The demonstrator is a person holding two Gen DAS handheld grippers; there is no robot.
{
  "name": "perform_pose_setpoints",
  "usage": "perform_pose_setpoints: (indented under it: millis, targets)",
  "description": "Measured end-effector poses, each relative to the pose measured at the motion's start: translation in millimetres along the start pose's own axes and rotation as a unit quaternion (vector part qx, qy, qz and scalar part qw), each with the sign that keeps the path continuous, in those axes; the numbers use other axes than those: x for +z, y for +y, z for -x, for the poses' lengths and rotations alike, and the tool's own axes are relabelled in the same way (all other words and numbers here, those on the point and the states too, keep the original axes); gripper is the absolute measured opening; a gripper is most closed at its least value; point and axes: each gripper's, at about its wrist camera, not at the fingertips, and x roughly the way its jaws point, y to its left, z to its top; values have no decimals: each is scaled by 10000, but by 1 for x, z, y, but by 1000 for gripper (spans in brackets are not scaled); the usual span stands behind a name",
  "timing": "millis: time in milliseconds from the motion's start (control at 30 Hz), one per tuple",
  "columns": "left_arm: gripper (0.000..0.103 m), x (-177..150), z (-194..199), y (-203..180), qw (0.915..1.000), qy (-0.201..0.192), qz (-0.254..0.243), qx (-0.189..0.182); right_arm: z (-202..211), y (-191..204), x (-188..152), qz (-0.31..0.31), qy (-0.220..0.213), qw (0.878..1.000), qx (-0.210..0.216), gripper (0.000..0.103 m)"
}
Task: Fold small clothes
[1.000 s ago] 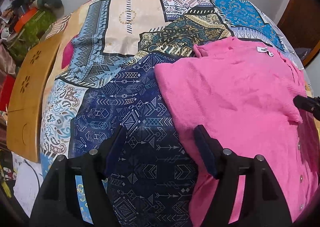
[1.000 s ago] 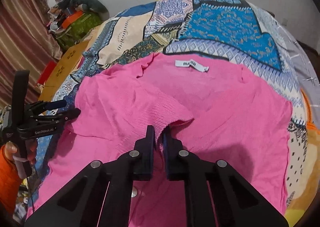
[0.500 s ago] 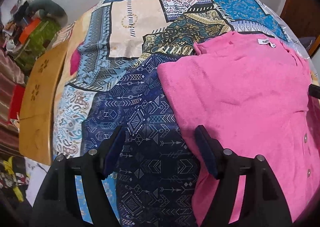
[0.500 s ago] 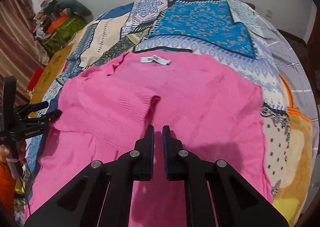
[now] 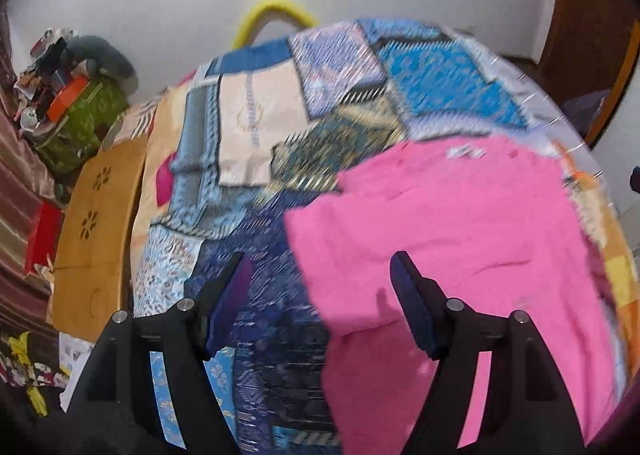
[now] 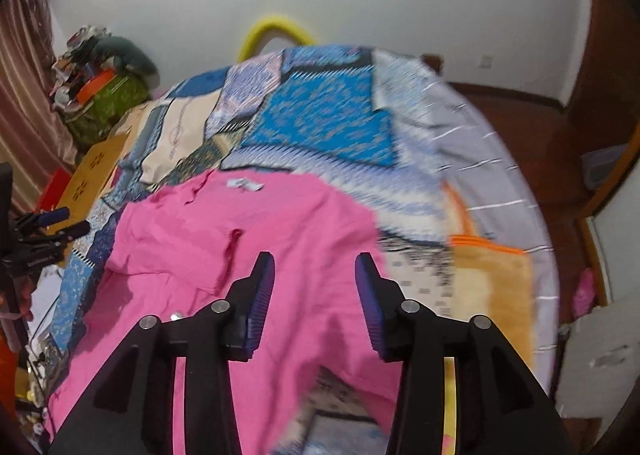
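A bright pink top (image 6: 280, 255) lies spread on a bed covered by a patchwork bedspread (image 6: 328, 123) in blues, cream and orange. Its fabric looks soft and lightly crinkled. A small white label (image 6: 245, 184) marks the neckline at the far edge, and 1 sleeve (image 6: 176, 243) is folded inward across the body, its cuff ending near the middle. At least 1 small button shows near the lower edge, though blur hides detail.

The right claw (image 6: 315, 297) hangs above the top, its jaws opening with nothing between them. The left claw (image 5: 320, 303) stands wide over the top's left edge, gripping nothing.
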Motion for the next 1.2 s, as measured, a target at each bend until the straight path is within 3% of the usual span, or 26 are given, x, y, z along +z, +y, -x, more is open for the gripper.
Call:
perform_pose_setpoints:
  millis: [200,367,800,1200]
  targets:
    - [72,15,40,-40,9986,-452,-137,-231,46,-35,-14,-4,-140,9990,-435,51]
    - [72,15,51,-80,9970,-537,-337,-437,50,-59,-37,-129,30,9986,-514,51]
    - [72,13,28,-154,9953,-219,-729,-606,-20,-79,-90,-241,740,9969,-114,51]
    - [72,5,-34,-164,9945,397,-800,-546,-82,-99,-111,-692,1223,9897,256,51]
